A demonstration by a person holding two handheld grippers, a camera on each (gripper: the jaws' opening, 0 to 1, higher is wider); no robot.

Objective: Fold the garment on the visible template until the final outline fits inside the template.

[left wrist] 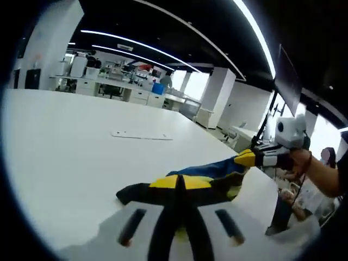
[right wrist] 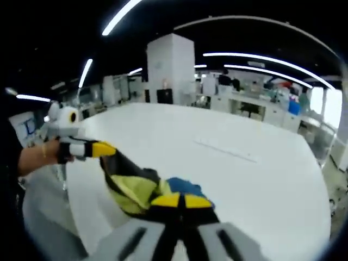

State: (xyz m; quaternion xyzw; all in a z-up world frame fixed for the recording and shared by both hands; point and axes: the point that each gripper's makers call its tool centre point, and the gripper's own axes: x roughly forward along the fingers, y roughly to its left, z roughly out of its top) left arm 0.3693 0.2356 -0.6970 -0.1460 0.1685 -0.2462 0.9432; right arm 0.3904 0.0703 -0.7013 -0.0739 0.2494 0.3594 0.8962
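Both the left gripper (left wrist: pixel 179 187) and the right gripper (right wrist: pixel 182 202) are pinching opposite ends of the garment (left wrist: pixel 209 176), jaws closed on cloth, holding it stretched above the near edge of the table (left wrist: pixel 81 157). Judging ahead: keep even tension while carrying it toward the flat template (left wrist: pixel 142 135) mid-table.

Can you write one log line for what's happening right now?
left gripper: shut on garment | right gripper: shut on garment | garment: stretched between both, above white table

garment (left wrist: pixel 201 182) on table (left wrist: pixel 65 157) | between left gripper (left wrist: pixel 179 187), right gripper (left wrist: pixel 247 159)
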